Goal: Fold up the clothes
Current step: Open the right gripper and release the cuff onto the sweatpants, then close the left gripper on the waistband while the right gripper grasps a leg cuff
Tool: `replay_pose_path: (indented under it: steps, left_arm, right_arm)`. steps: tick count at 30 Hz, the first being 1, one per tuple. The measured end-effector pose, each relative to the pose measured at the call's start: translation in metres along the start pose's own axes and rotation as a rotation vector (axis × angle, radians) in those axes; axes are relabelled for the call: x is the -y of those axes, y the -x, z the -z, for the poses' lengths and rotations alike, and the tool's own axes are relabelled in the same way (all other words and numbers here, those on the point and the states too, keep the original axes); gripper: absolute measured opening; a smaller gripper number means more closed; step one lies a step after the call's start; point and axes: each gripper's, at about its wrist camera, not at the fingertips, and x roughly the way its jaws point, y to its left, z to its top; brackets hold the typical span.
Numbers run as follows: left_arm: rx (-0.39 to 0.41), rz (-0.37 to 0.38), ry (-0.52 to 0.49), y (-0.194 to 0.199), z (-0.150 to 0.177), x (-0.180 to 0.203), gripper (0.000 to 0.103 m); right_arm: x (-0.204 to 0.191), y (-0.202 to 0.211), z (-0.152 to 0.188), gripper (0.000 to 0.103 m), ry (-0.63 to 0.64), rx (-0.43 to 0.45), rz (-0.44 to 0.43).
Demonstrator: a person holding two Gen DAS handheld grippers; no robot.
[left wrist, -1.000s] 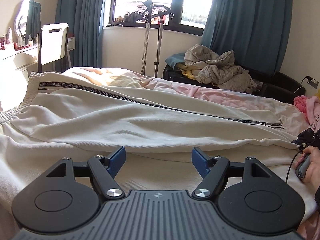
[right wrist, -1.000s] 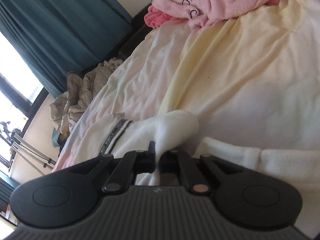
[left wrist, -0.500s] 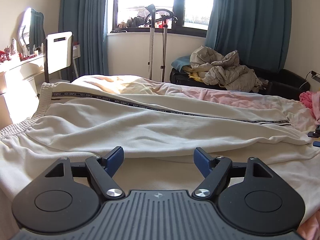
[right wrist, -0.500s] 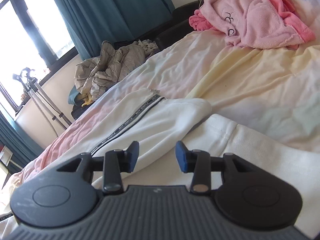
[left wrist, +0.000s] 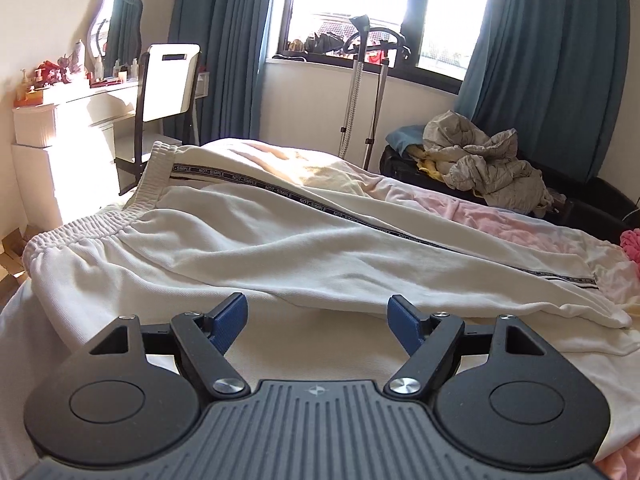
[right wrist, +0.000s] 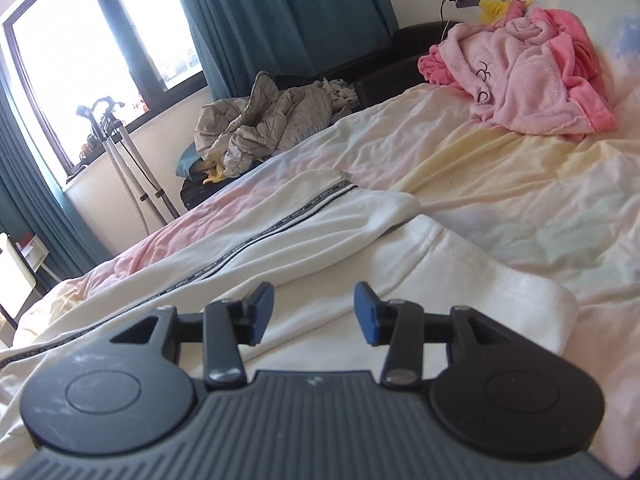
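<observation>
Right wrist shows my right gripper (right wrist: 314, 312) has released the trouser cuff (right wrist: 384, 208); both grippers' jaws gape empty, legs stacked on bed (right wrist: 520, 184).

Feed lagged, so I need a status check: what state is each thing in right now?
Left hand-held gripper: open, empty.
Right hand-held gripper: open, empty.
White track pants: laid flat on bed, unfolded lengthwise.
Pink robe: crumpled, unfolded.
Grey jacket: heaped beside bed.

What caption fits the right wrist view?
Open right gripper above cream trousers laid lengthwise on the bed, pink robe beyond.
</observation>
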Motion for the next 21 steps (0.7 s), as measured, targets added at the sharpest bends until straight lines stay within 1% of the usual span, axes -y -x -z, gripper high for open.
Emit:
replay_pose_path:
  steps: [3, 6, 7, 9, 11, 13, 15, 16, 18, 19, 21]
  left_arm:
    - [0.004, -0.071, 0.118, 0.006, -0.014, -0.041, 0.083]
    - [-0.009, -0.119, 0.309, 0.011, -0.027, -0.096, 0.084]
    - [-0.014, -0.131, 0.348, 0.011, -0.029, -0.107, 0.085]
    - [-0.034, -0.151, 0.418, 0.008, -0.032, -0.135, 0.087]
    - [-0.059, -0.169, 0.459, 0.003, -0.033, -0.156, 0.087]
    - [-0.089, -0.185, 0.506, -0.002, -0.029, -0.176, 0.087]
    - [-0.124, -0.166, 0.578, -0.005, -0.022, -0.191, 0.087]
    - [-0.141, -0.155, 0.616, -0.007, -0.018, -0.198, 0.087]
    - [-0.165, -0.139, 0.661, -0.010, -0.014, -0.204, 0.087]
    - [-0.175, -0.137, 0.669, -0.013, -0.013, -0.206, 0.087]
    - [-0.198, -0.114, 0.684, -0.018, -0.010, -0.206, 0.087]
  right_arm:
    - [0.016, 0.005, -0.002, 0.050, -0.071, 0.019, 0.049]
    - [0.032, 0.009, -0.003, 0.054, -0.142, 0.038, 0.098]
    - [0.038, 0.011, -0.004, 0.055, -0.165, 0.045, 0.115]
    - [0.049, 0.014, -0.005, 0.061, -0.212, 0.057, 0.148]
    - [0.061, 0.017, -0.004, 0.064, -0.268, 0.071, 0.180]
    - [0.073, 0.023, -0.001, 0.069, -0.337, 0.099, 0.235]
    - [0.084, 0.028, 0.003, 0.083, -0.405, 0.128, 0.287]
    - [0.089, 0.029, 0.004, 0.085, -0.440, 0.138, 0.305]
    - [0.099, 0.029, 0.008, 0.086, -0.513, 0.134, 0.323]
    - [0.104, 0.026, 0.011, 0.086, -0.549, 0.116, 0.318]
    - [0.115, 0.014, 0.019, 0.086, -0.635, 0.050, 0.293]
